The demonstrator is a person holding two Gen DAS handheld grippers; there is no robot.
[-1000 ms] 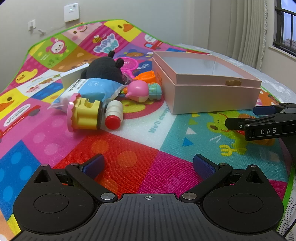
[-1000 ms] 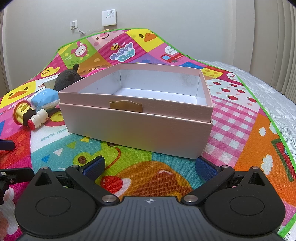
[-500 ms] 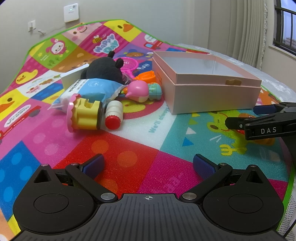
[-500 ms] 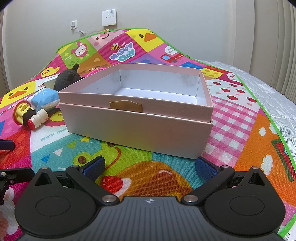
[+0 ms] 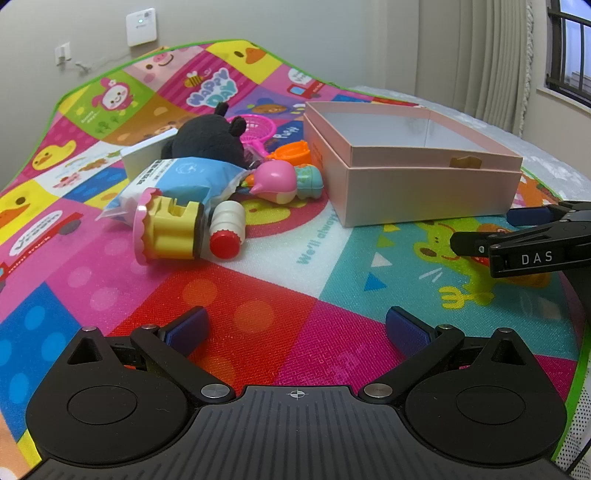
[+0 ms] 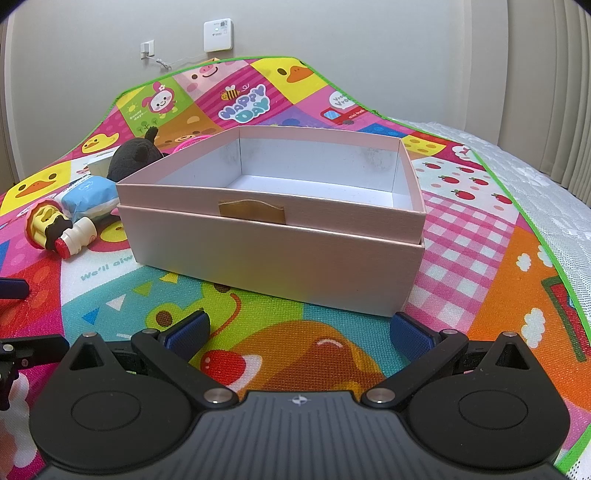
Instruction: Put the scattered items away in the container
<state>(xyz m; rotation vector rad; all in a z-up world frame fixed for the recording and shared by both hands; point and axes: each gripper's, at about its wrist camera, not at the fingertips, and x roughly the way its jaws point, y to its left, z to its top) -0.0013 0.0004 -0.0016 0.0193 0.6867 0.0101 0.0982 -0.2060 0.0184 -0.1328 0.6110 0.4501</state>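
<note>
- A bright cartoon play mat (image 5: 280,295) covers the surface, running up to a pale wall with a white wall unit (image 6: 218,35) at top centre of the right wrist view; curtains hang at the right edge.
- The pink box (image 6: 273,254) sits mid-frame in the right wrist view, open and empty, with a gold tab on its near wall; its far inner corners look smudged.
- Left of the box lies the toy pile: a black plush (image 5: 208,142) partly hidden behind a blue packet (image 5: 184,177), a yellow toy with a pink frill (image 5: 166,232) on its side, a small red-capped bottle (image 5: 225,236) touching it, and a pink-headed figure (image 5: 277,181).
- A pink net (image 5: 258,127) and an orange piece (image 5: 291,153) are largely covered; what they are is hard to tell.
- The left gripper (image 5: 295,328) has its fingers spread wide over bare mat, holding nothing.
- The right gripper (image 6: 299,332) is likewise spread and empty, just before the box; in the left view it is cut off at the right edge.
</note>
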